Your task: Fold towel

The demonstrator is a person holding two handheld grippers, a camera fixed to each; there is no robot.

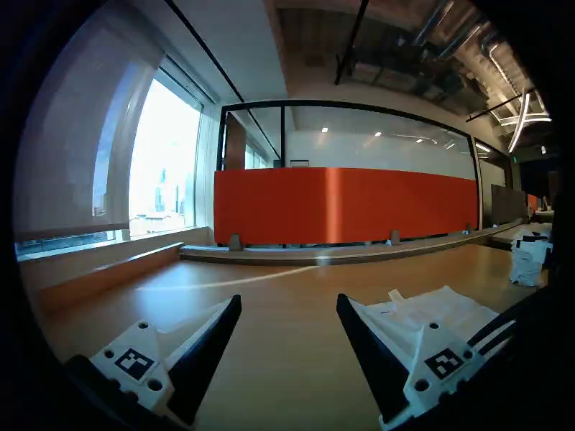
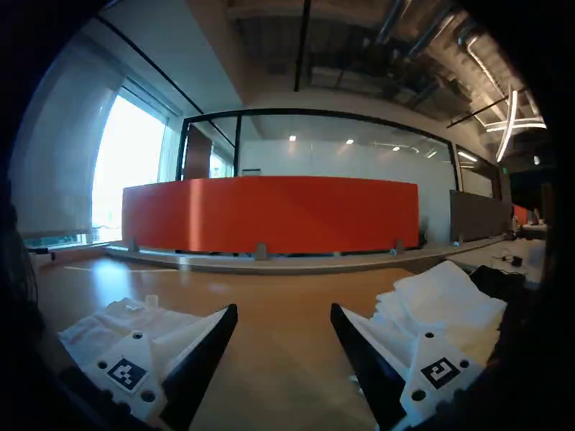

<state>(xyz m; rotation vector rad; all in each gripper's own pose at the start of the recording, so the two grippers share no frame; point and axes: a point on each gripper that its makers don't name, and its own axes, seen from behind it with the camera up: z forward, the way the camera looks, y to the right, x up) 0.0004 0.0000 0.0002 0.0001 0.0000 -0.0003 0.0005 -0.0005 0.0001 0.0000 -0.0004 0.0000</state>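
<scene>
The left tool (image 1: pixel 287 297) and right tool (image 2: pixel 282 307) both gape open, gripping nothing; the white towel (image 1: pixel 445 307) lies flat on the wooden surface (image 1: pixel 287 269), at the left tool's 4 o'clock

- We see an office: a long wooden desk (image 1: pixel 287 345) backed by an orange divider screen (image 1: pixel 345 205).
- We see a glass partition wall (image 1: pixel 374 136) and exposed ceiling pipes (image 1: pixel 445 32).
- Dim shapes far right may be further desks (image 2: pixel 496 253).

left gripper (image 1: pixel 288 297) + right gripper (image 2: pixel 283 306): 2 | flat towel (image 2: pixel 108 321): 1 | towel stack (image 2: pixel 449 302): 1
</scene>
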